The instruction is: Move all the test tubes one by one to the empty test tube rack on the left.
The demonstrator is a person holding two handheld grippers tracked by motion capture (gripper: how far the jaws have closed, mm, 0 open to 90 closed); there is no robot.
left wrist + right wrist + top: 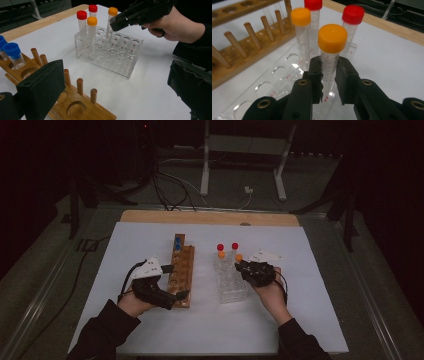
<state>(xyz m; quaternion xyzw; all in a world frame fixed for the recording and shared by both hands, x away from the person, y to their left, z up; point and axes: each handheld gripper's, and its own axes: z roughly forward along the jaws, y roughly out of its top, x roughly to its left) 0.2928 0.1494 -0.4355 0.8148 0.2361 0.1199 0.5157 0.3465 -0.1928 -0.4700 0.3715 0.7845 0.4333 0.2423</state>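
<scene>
My right gripper (329, 67) is shut on an orange-capped tube (332, 37) standing in a corner hole of the clear plastic rack (274, 82). From above, this gripper (241, 265) sits at the rack's (231, 287) far right side. A second orange-capped tube (301, 16) and two red-capped tubes (353, 13) stand upright beside it. My left gripper (176, 281) is open, its jaws wide apart on either side of the near end of the wooden rack (182, 265). In the left gripper view one pad hovers over the wooden rack (82, 110); the other is over the white sheet.
Two blue-capped tubes (12, 50) stand at the wooden rack's far end, also seen from above (177, 242). Wooden pegs (80, 86) line that rack. A white sheet (310, 270) covers the table, with a wooden edge at the back (210, 217). Cables and a stand lie beyond.
</scene>
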